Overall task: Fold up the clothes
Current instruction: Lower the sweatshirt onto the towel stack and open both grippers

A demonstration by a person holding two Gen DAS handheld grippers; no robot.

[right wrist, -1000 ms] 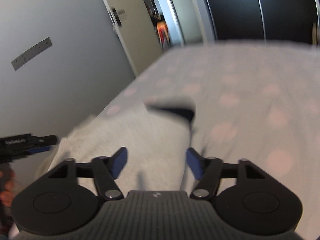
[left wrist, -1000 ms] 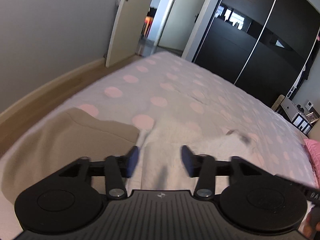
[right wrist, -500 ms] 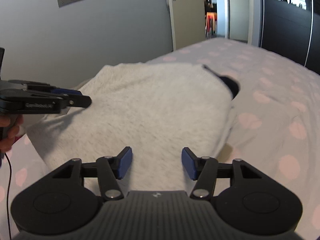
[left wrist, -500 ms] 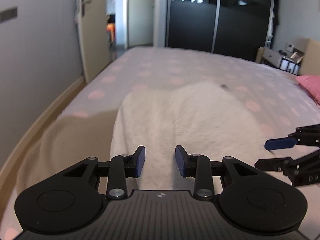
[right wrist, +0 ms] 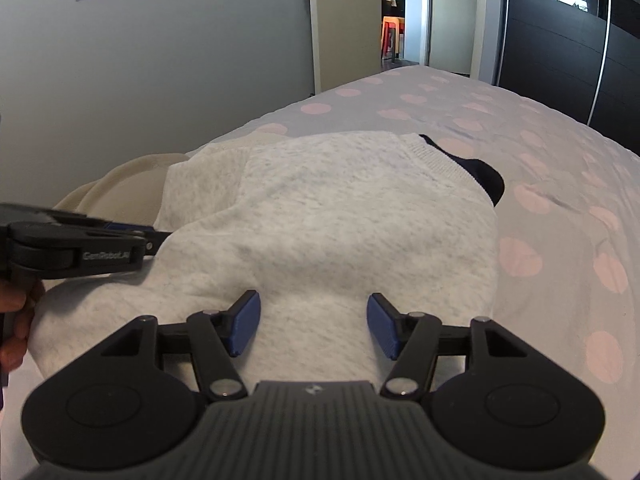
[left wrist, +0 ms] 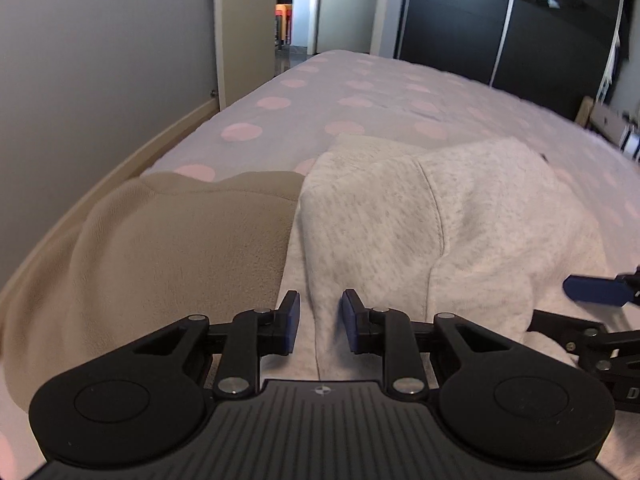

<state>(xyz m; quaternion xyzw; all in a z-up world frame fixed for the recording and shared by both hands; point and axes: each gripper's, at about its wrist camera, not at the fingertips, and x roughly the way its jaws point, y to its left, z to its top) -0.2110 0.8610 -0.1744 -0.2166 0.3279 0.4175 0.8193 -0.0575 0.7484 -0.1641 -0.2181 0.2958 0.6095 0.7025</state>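
With the grey sweatshirt (right wrist: 328,232) lying on the bed (right wrist: 560,140) beside a beige garment (left wrist: 168,248), both tongs, left (left wrist: 319,322) and right (right wrist: 313,322), gape unloaded over its near edge, so pinch one layer squarely.

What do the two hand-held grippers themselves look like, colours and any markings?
Both the left hand-held gripper and the right hand-held gripper are matte black, with blue finger pads, round side discs, silver pivot screws and a ribbed top plate. White lettering marks the left one's side.
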